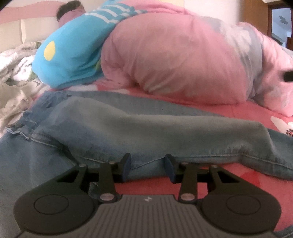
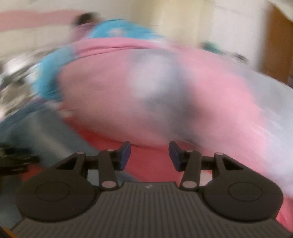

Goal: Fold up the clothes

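Observation:
A pair of light blue jeans [image 1: 128, 124] lies spread across the red bed sheet [image 1: 247, 113], waistband to the left. My left gripper [image 1: 148, 164] sits low at the jeans' near hem. Its jaws stand apart, with the denim edge lying flat between the blue pads, which do not press on it. In the badly blurred right wrist view, my right gripper [image 2: 149, 155] hovers over bare red sheet [image 2: 146, 170], open with nothing between its fingers. The jeans [image 2: 36, 131] show only at that view's left side.
A bulky pink duvet [image 1: 174, 60] is heaped behind the jeans, with a blue cushion [image 1: 73, 55] to its left. Crumpled white clothes [image 1: 12, 73] lie at the far left. What looks like a dark-haired head [image 1: 69, 11] shows behind the cushion.

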Demonstrator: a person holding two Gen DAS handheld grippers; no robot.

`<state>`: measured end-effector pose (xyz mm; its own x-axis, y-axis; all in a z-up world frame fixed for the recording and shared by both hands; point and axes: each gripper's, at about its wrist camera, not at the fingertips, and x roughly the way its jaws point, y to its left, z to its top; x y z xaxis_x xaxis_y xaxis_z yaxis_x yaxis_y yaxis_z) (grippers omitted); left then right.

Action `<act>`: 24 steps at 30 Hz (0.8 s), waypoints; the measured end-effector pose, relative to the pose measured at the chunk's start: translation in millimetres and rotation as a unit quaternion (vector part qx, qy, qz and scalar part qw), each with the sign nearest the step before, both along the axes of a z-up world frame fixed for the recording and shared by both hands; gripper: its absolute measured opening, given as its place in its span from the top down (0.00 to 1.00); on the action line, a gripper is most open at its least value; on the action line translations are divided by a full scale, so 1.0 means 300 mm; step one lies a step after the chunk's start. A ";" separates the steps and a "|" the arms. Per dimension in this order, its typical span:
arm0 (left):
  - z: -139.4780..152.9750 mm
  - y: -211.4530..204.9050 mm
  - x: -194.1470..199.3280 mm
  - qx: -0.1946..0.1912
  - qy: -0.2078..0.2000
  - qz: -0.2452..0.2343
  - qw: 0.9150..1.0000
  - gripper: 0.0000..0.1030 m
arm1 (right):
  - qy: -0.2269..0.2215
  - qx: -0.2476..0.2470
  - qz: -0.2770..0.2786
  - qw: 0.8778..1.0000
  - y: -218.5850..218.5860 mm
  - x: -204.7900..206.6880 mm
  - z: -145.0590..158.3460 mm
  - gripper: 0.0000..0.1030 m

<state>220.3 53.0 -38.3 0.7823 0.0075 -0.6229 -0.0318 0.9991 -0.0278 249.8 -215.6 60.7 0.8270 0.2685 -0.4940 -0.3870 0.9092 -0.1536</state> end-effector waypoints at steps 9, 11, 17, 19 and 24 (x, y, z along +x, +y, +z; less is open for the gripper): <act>-0.012 -0.023 0.000 0.026 0.021 -0.015 0.999 0.57 | 0.053 -0.126 0.202 0.970 0.585 0.301 -0.252 0.59; -0.012 -0.018 0.004 0.023 0.024 -0.017 0.999 0.57 | 0.072 -0.143 0.213 0.964 0.644 0.372 -0.298 0.60; -0.007 -0.008 0.000 0.019 0.022 -0.017 0.999 0.57 | 0.111 -0.132 0.217 0.961 0.680 0.433 -0.357 0.90; -0.005 -0.007 -0.004 0.020 0.020 -0.017 0.999 0.57 | 0.097 -0.143 0.210 0.962 0.690 0.415 -0.348 0.95; -0.001 -0.002 -0.003 0.017 0.020 -0.015 1.000 0.57 | 0.069 -0.143 0.182 0.970 0.684 0.427 -0.320 0.96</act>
<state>219.3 52.3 -38.6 0.7566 0.0056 -0.6538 -0.0019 1.0000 0.0064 378.0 -10.4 -35.2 0.6234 0.3662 -0.6909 -0.7093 0.6367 -0.3025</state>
